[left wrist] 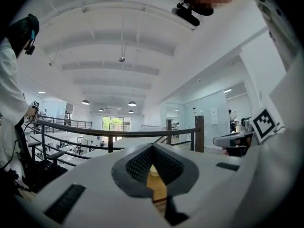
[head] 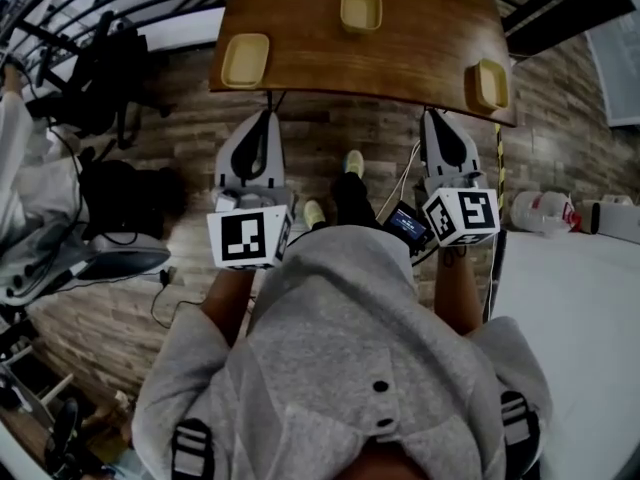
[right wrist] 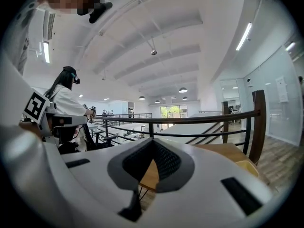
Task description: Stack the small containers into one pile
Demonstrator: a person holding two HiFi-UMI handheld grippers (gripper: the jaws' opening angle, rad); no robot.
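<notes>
Three small yellow containers sit apart on the brown wooden table (head: 400, 58): one at its near left (head: 246, 60), one at the far middle (head: 361, 9), one at the near right (head: 490, 83). Just short of the table's near edge my left gripper (head: 266, 114) is shut and holds nothing, in line with the left container. The right gripper (head: 434, 116) is also shut and empty, left of the right container. In the left gripper view the shut jaws (left wrist: 153, 148) frame a pale container (left wrist: 154, 171). Beyond the right gripper (right wrist: 153, 141), the right gripper view shows the tabletop (right wrist: 228, 151) and a yellow container (right wrist: 250, 168).
A black chair and bags (head: 110, 78) stand on the wood-plank floor at the left, beside a person in white (right wrist: 64, 106). At the right a white table (head: 570, 308) has a white bottle (head: 540, 211) beyond it. A dark railing (right wrist: 199, 120) runs behind the wooden table.
</notes>
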